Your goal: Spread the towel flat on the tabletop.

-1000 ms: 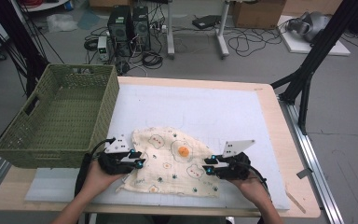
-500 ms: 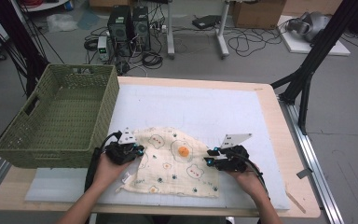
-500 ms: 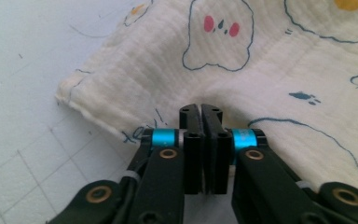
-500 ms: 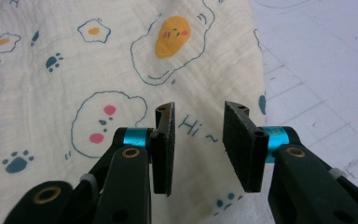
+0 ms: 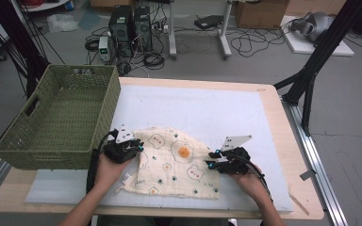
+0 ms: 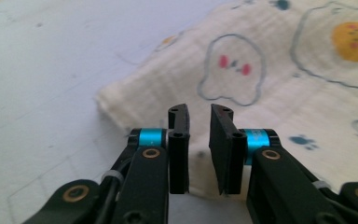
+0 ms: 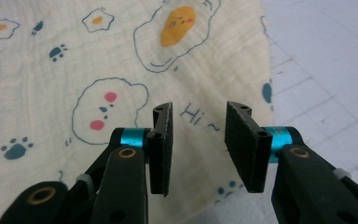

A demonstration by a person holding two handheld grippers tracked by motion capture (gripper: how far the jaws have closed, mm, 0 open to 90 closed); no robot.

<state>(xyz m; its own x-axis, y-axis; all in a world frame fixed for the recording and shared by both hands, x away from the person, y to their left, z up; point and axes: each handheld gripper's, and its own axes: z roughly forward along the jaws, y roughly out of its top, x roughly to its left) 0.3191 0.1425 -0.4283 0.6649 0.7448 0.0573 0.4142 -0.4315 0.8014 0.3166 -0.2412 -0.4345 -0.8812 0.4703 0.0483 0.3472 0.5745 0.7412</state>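
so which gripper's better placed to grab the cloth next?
Probably left gripper: its narrowly parted jaws point at the cloth corner fold. Right gripper hovers over flat cloth near the edge.

A green woven basket (image 5: pixel 59 120) sits at the worktop's (image 5: pixel 268 101) left edge. Beyond it on the floor stand computer towers (image 5: pixel 131 22), tangled cables (image 5: pixel 254 44) and a cardboard box (image 5: pixel 259 13).

From where I sit, the one thing I can read is "Hi ~", printed in dark teal on the cream cloth (image 7: pixel 121 70), between the bear face and the cloth's right edge in the right gripper view. A small white tag (image 5: pixel 127 178) sits at the cloth's near left corner in the high view; it may carry print, but it is too small to read.
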